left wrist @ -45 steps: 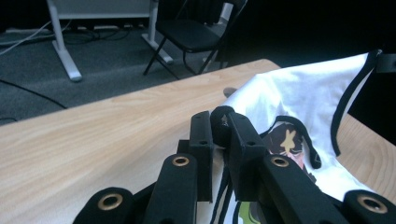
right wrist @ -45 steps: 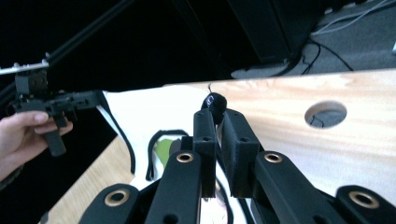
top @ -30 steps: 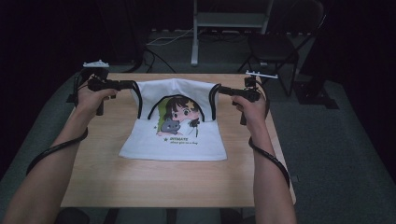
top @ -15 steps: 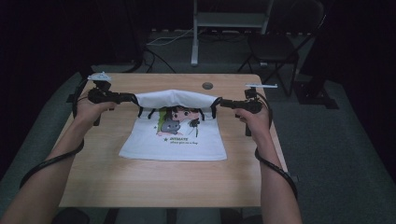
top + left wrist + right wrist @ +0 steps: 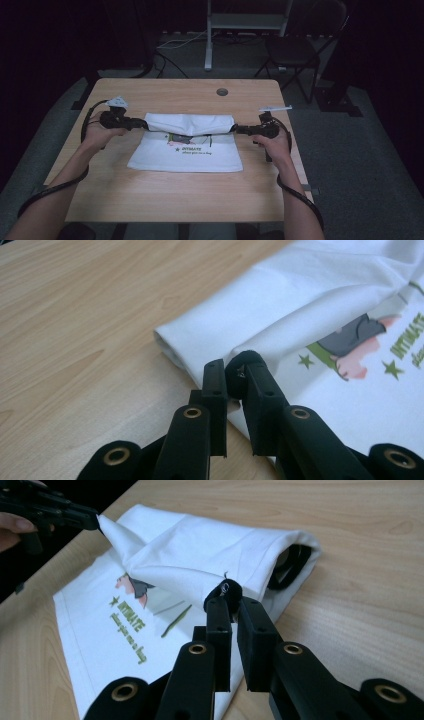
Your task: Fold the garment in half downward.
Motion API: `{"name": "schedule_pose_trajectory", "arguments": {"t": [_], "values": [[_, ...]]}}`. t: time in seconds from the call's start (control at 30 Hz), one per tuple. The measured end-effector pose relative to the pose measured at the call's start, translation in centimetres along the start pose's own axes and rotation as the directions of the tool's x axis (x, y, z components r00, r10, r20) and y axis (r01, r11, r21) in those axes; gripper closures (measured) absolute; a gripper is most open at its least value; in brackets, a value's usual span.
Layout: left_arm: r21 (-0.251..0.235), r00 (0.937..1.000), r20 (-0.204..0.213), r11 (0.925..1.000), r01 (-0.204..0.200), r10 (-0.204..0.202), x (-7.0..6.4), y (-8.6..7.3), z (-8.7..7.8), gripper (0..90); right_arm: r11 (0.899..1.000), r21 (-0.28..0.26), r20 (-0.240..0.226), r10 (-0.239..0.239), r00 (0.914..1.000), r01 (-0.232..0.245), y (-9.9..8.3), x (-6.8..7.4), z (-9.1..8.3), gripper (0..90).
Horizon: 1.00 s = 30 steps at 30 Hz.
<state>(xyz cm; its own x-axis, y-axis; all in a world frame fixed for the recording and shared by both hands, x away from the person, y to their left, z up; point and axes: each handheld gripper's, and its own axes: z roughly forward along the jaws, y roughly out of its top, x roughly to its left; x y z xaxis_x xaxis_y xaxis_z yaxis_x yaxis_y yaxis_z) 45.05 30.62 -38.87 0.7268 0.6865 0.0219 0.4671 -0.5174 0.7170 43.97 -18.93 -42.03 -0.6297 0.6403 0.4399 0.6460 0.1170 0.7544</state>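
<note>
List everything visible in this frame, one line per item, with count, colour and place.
T-shirt: one, white with a printed picture, table centre, far part folded toward the person.
Table: one, light wood, with a round grommet near its far edge.
Chair: one, dark, beyond the table at right.
Metal stand: one, grey, behind the table.
Left gripper: one, black, shut on the T-shirt's left edge.
Right gripper: one, black, shut on its right edge.
</note>
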Motion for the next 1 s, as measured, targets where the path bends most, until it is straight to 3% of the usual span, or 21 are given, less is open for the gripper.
{"name": "schedule_pose_trajectory", "arguments": {"t": [0.23, 0.5, 1.0], "values": [[0.013, 0.9995, -0.005, 0.9994, -0.033, 0.033, -0.8, -0.5, -0.1, 80.4, 1.0, -0.001, 0.004, -0.008, 1.0, 0.008, -0.7, 0.6, -0.1, 84.3], [-0.003, 0.9977, -0.008, 0.9978, -0.067, 0.067, -1.7, -1.1, -0.9, 80.4, 1.0, -0.019, -0.013, -0.016, 0.9998, 0.016, -1.5, 0.9, -0.6, 84.2], [-0.014, 0.9946, 0.007, 0.9945, -0.104, 0.104, -2.9, -2.5, -1.9, 80.4, 0.997, 0.001, -0.019, -0.073, 0.9972, 0.073, -2.5, 2.3, -1.7, 84.3]]}}
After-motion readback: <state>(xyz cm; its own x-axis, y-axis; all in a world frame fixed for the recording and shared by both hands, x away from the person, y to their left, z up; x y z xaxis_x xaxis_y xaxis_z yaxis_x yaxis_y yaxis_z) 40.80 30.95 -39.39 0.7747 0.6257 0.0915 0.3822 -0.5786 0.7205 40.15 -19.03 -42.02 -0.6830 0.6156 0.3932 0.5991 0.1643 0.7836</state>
